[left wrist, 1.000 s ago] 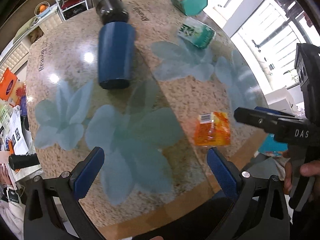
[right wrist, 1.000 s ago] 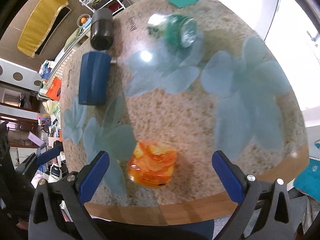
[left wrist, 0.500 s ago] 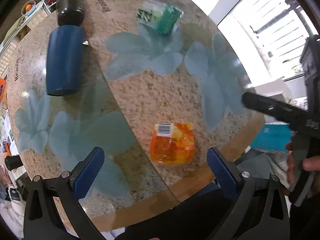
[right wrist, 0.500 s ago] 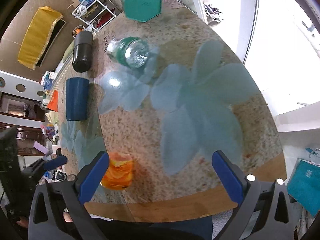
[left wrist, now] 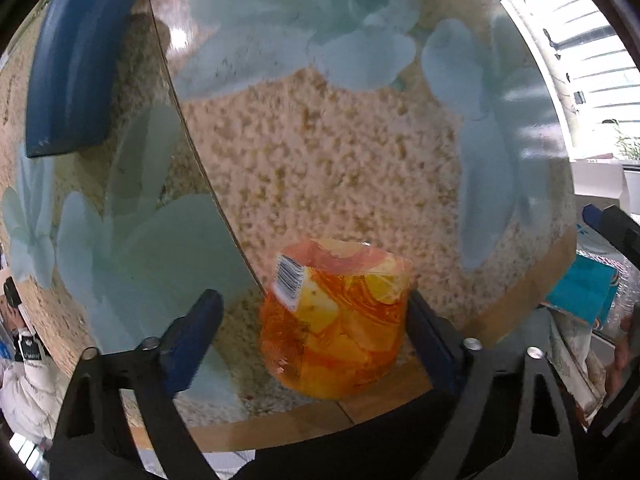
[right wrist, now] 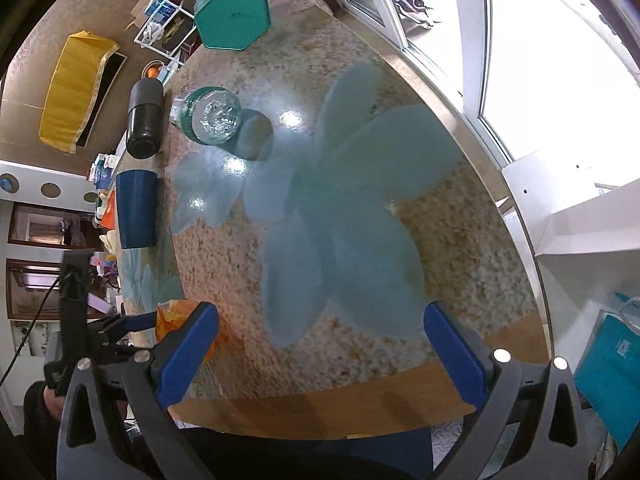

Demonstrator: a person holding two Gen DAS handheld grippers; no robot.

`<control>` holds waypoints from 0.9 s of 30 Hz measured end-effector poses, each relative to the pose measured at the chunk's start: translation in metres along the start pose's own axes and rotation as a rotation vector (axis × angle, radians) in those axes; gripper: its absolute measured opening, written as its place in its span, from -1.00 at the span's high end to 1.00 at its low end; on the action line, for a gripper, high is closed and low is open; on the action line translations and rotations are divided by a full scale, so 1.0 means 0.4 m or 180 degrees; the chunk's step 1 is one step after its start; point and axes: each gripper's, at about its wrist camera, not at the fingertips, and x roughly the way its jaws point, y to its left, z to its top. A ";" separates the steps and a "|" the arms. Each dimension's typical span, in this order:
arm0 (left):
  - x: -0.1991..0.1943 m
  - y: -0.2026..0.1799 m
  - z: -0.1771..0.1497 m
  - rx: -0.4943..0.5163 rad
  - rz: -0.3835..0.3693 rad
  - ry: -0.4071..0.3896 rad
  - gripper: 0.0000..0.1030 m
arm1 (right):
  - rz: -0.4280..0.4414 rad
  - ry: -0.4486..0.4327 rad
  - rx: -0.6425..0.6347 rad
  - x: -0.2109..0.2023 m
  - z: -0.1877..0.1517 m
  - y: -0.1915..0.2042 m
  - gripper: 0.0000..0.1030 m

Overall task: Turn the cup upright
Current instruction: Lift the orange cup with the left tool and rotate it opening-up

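Observation:
An orange patterned cup (left wrist: 340, 320) with a barcode label stands upside down near the front edge of the round granite table (left wrist: 320, 152). My left gripper (left wrist: 312, 336) is open around it: the right finger (left wrist: 428, 340) touches or nearly touches its side, the left finger (left wrist: 192, 336) stands apart. In the right wrist view the cup (right wrist: 172, 316) shows partly behind my finger at lower left. My right gripper (right wrist: 320, 352) is open and empty over the table's front edge.
A dark blue cup (left wrist: 76, 64) lies on its side at the left. A black cylinder (right wrist: 146, 120), a green-labelled clear bottle (right wrist: 212, 120) and a teal hexagonal box (right wrist: 232, 14) sit farther back. The wooden table rim (right wrist: 320, 404) runs along the front.
My left gripper has moved right and forward, down to the orange cup, which now sits between its fingers. My right gripper has swung right, away from the cup.

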 end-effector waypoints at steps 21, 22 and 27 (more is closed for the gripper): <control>-0.089 0.050 0.011 -0.0081 -0.0144 -0.0188 -0.37 | 0.0110 0.0058 -0.0071 0.028 0.030 0.011 -1.00; -0.105 0.053 0.010 -0.0079 -0.0157 -0.0239 -0.37 | 0.0108 0.0054 -0.0094 0.027 0.032 0.017 -1.00; -0.205 0.076 -0.013 -0.0043 -0.0459 -0.0678 -0.37 | 0.0099 0.0051 -0.0250 0.030 0.039 0.057 -1.00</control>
